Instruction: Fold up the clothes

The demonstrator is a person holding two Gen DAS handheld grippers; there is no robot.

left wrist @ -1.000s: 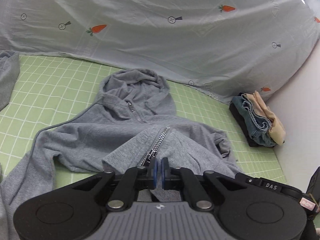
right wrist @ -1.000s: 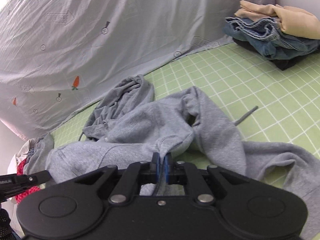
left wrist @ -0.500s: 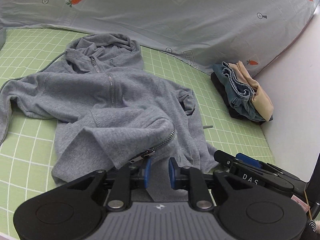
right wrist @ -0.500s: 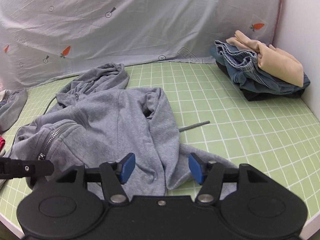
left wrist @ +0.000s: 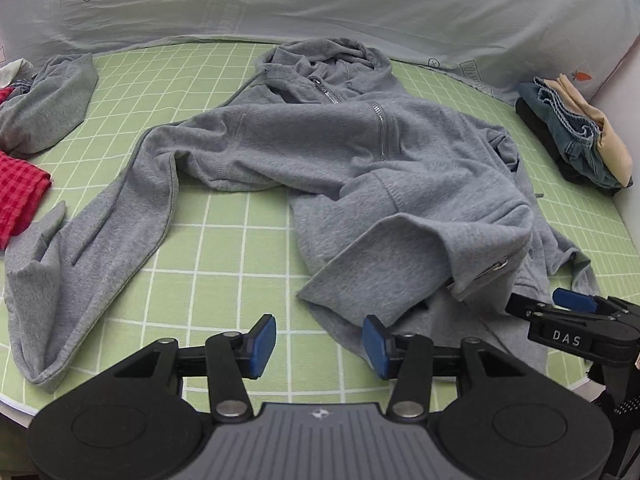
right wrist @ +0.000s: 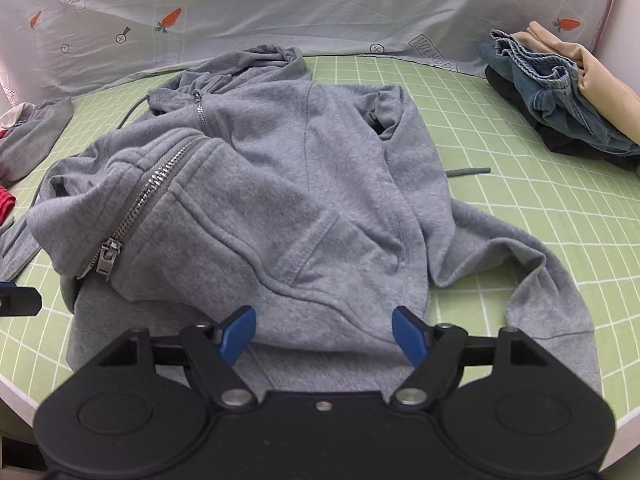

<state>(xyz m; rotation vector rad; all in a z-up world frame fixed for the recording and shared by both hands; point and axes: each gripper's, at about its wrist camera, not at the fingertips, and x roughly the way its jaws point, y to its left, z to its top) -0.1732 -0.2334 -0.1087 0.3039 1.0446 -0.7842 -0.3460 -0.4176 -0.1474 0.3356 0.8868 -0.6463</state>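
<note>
A grey zip-up hoodie (left wrist: 340,152) lies spread on the green gridded mat (left wrist: 224,256), hood toward the back, one sleeve (left wrist: 80,264) stretched to the front left. Its front hem is folded over, showing the metal zipper (right wrist: 144,208). My left gripper (left wrist: 319,345) is open just short of the hem's left corner, holding nothing. My right gripper (right wrist: 324,334) is open over the hem at the front; the cloth lies below its blue pads (right wrist: 408,334), not pinched. The right gripper's fingertip (left wrist: 572,300) shows at the right edge of the left wrist view.
A stack of folded clothes (right wrist: 560,92), denim and beige, sits at the back right. A grey garment (left wrist: 44,104) and a red checked cloth (left wrist: 16,196) lie at the left. A carrot-print sheet (left wrist: 320,4) hangs behind. The mat's front edge (right wrist: 24,388) is close.
Both grippers were shut on the hoodie a second ago and have opened and let it go. Both have drawn back toward the front edge, and the hoodie now lies flatter on the mat.
</note>
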